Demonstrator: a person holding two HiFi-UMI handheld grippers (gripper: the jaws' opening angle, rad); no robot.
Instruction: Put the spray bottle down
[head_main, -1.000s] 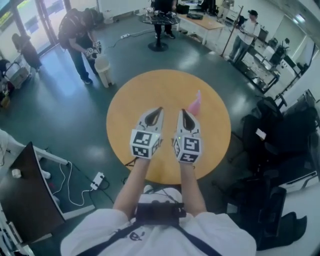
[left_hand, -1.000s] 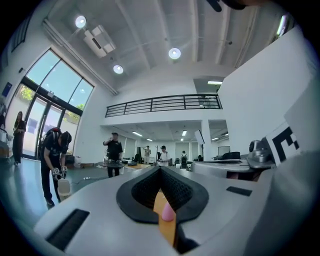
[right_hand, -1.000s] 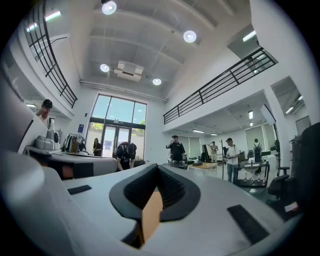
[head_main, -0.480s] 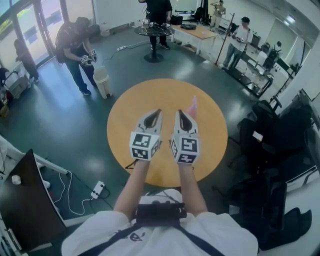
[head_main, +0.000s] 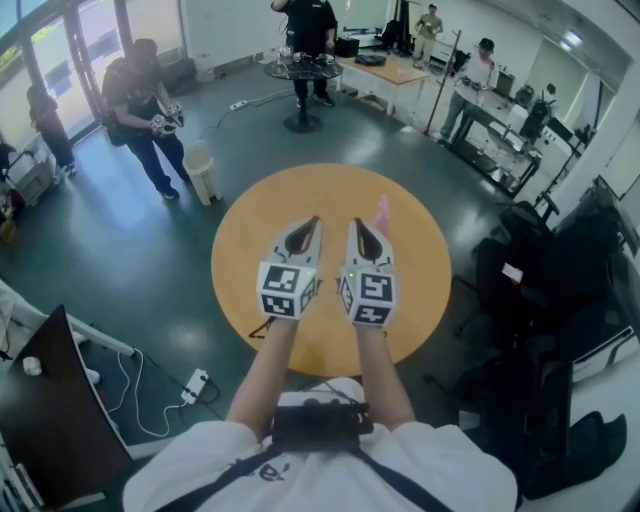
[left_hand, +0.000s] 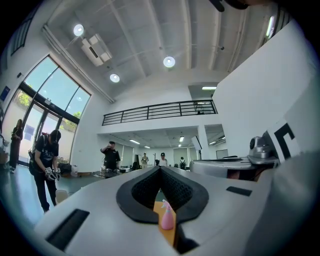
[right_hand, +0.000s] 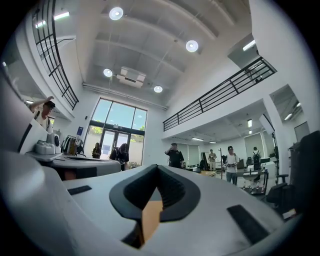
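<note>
Your left hand-held gripper (left_hand: 160, 169) has its jaws together at the tips, and nothing is pressed between them. Through the gap under the tips you see a pink spray bottle (left_hand: 167, 218) standing upright on the orange desk (left_hand: 172, 236), apart from the jaws.

From the head view, my right gripper (head_main: 358, 226) hides the lower half of the spray bottle (head_main: 382, 212); its pink top shows at one o'clock. My arms cover the near edge of the counter (head_main: 245, 240).
</note>
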